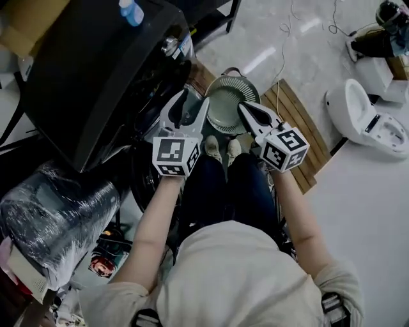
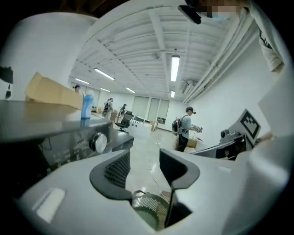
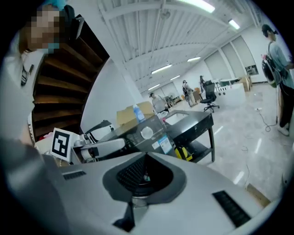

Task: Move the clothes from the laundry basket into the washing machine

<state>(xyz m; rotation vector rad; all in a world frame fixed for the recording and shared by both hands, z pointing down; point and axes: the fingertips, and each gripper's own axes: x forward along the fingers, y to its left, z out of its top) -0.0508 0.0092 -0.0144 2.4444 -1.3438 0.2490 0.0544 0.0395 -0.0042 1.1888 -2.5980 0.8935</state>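
The black washing machine fills the upper left of the head view; its panel and round knob show in the left gripper view. A round grey-green slatted laundry basket stands on the floor just past the person's shoes, and I see no clothes in it. My left gripper hangs over the basket's left rim, open, with nothing between its jaws. My right gripper is over the basket's right rim, shut and empty. The basket's rim shows below the left jaws.
A blue bottle and a cardboard box sit on the machine. A plastic-wrapped bundle lies at the lower left. A wooden slatted board and a white toilet-like fixture are at the right. People stand far off in the hall.
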